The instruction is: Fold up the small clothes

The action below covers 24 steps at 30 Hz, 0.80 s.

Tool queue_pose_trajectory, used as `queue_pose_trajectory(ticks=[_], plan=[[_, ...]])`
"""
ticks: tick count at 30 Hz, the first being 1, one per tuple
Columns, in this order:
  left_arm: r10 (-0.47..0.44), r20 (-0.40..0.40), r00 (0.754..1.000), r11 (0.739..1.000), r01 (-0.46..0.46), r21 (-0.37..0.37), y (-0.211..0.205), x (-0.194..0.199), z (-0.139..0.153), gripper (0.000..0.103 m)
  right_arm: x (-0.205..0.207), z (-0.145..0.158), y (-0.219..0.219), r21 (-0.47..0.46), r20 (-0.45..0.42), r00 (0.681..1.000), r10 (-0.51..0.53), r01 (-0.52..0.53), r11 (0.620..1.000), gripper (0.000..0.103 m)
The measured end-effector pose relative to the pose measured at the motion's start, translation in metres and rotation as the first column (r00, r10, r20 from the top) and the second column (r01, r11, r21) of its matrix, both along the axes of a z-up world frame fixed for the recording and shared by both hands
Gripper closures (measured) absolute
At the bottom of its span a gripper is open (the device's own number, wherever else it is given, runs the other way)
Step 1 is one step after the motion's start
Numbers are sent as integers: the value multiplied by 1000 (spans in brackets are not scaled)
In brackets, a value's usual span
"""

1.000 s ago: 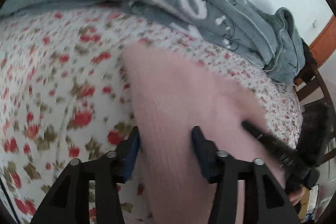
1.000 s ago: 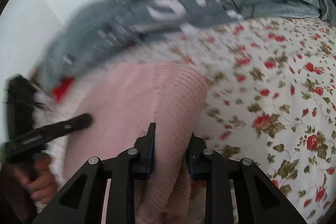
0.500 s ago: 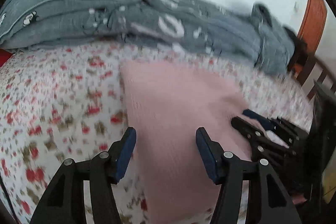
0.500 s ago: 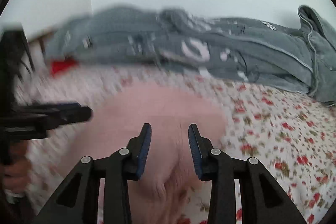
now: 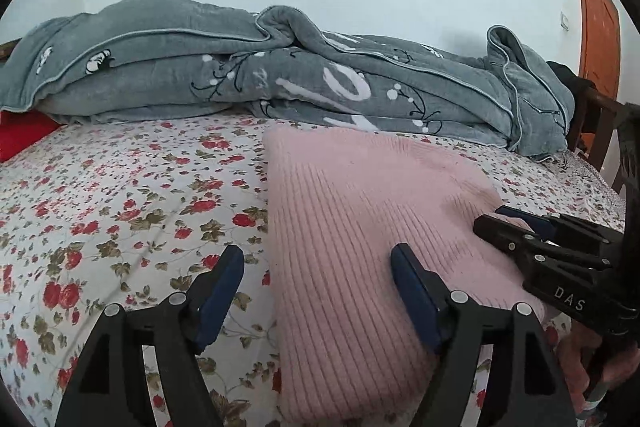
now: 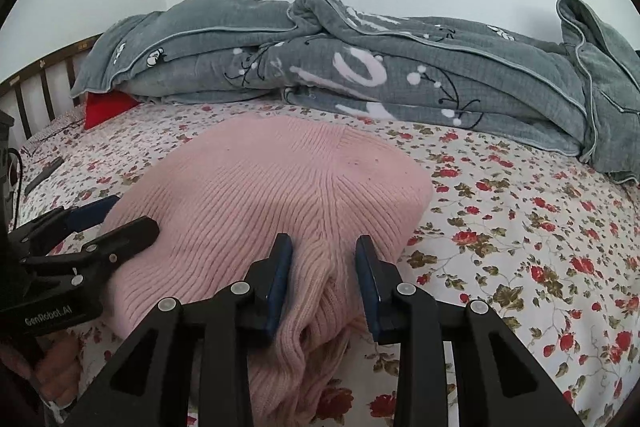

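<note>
A pink ribbed sweater [image 5: 360, 195] lies folded on the flowered bedsheet [image 5: 120, 195]. My left gripper [image 5: 316, 255] hovers over the sweater's left edge. Its jaws are opening wide, and the blue pads touch no cloth. In the right wrist view the sweater [image 6: 280, 179] spreads ahead, with a bunched fold of its near edge pinched in my right gripper [image 6: 322, 247]. The left gripper [image 6: 134, 213] shows at the sweater's left side there, and the right gripper [image 5: 492, 221] shows at its right side in the left wrist view. A hand holds each tool.
A rumpled grey blanket [image 6: 400, 75] runs along the far side of the bed against the wall. A red cushion [image 6: 104, 107] peeks from under its left end beside a wooden headboard [image 6: 40, 87]. Dark wooden furniture [image 5: 596, 123] and an orange door [image 5: 596, 27] stand at the right.
The left jaws have spread and let the sweater go. Both cameras swung from a tilted view to a more level one. The sweater lies flatter on the sheet, and the right gripper keeps its fold.
</note>
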<state>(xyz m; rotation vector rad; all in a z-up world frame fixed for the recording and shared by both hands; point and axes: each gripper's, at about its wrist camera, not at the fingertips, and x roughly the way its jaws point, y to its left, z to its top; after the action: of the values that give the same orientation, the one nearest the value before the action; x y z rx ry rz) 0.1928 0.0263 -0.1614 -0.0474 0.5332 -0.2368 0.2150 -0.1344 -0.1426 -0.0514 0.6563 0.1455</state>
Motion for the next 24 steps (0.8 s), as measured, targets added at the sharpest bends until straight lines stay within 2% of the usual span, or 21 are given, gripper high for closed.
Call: queue_pose_trajectory(ticks=[3,5,9,24], plan=[[22,-19,1000,1000,-22,-14,3,0,-3,19,-1,0,4,-28,2,1000,3,-3,1000,70],[13,-47,999,998,-15,-58,10,1,-6,18,-1,0,4,-29,0,1000,4,-4,1000,70],[13,-74,997,995,-20,-96,16,0,-11,14,1,-1,-4,23,-15,1000,12,-11,1000,68],[39,-71,997,997,-44,-67,13,0,-11,9,2,-2,-6,36,-21,1000,7,-6,999,65]])
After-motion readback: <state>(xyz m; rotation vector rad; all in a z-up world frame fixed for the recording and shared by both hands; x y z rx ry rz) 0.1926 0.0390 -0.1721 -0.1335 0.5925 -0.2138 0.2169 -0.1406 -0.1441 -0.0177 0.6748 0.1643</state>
